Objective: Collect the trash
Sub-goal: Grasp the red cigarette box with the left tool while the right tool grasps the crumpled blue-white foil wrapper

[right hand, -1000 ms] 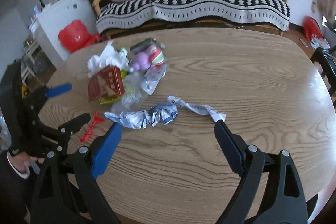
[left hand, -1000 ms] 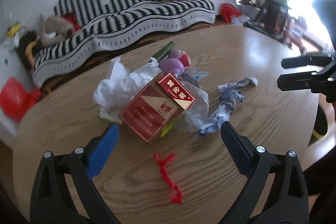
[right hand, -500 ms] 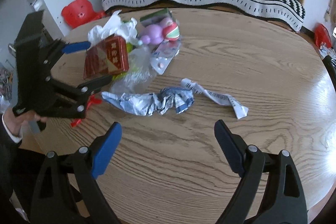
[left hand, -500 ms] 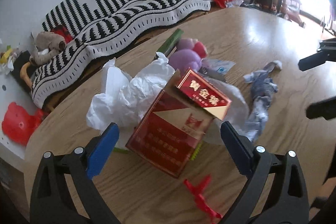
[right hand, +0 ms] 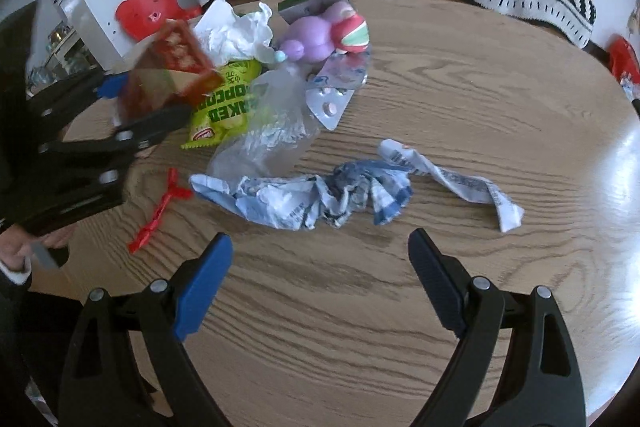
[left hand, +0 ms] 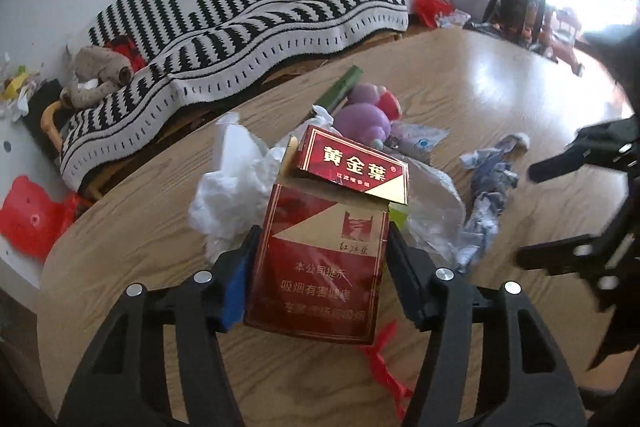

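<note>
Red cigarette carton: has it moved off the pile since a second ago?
Yes. The red cigarette carton, clamped in the left gripper, now sits tilted and raised, uncovering the green popcorn bag beneath.

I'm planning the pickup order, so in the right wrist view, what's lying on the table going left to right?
Red twist tie → green popcorn bag → crumpled blue-and-white paper → white printed strip.
</note>
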### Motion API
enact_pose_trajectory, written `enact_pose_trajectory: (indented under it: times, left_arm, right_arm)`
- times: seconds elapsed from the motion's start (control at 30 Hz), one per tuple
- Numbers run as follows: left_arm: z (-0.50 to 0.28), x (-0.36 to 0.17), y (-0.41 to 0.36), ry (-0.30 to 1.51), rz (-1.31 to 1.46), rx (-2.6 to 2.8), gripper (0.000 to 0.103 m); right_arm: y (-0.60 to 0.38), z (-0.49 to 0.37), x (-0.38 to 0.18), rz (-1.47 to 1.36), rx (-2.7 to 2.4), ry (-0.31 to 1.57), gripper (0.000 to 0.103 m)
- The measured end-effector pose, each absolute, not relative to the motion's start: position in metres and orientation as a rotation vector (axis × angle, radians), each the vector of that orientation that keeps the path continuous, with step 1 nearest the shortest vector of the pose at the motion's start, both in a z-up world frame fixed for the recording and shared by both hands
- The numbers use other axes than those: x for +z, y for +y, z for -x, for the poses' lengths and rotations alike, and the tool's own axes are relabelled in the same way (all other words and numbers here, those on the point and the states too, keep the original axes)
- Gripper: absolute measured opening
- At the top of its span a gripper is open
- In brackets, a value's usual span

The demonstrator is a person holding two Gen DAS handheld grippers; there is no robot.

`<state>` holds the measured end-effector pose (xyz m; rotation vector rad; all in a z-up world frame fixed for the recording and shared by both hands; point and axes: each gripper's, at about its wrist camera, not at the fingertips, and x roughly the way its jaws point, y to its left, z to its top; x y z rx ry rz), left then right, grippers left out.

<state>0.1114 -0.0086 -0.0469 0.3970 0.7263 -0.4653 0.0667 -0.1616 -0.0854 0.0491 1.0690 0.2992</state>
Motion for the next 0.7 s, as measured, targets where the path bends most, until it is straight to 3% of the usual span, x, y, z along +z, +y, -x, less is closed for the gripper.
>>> enact_pose_trajectory:
  times: [0.47, 0.7]
  left_arm:
    - [-0.088, -0.013, 0.007, 0.733, -0.241, -0.395, 0.059]
    - [-0.086, -0.012, 0.012, 0.751, -0.192, -0.370, 0.059]
  right_arm:
    - [-0.154, -0.102, -0.095, -0.075, 0.278, 1.078, 0.091]
    - [-0.187, -0.106, -0.091, -0.303, 0.334, 1.119, 0.091]
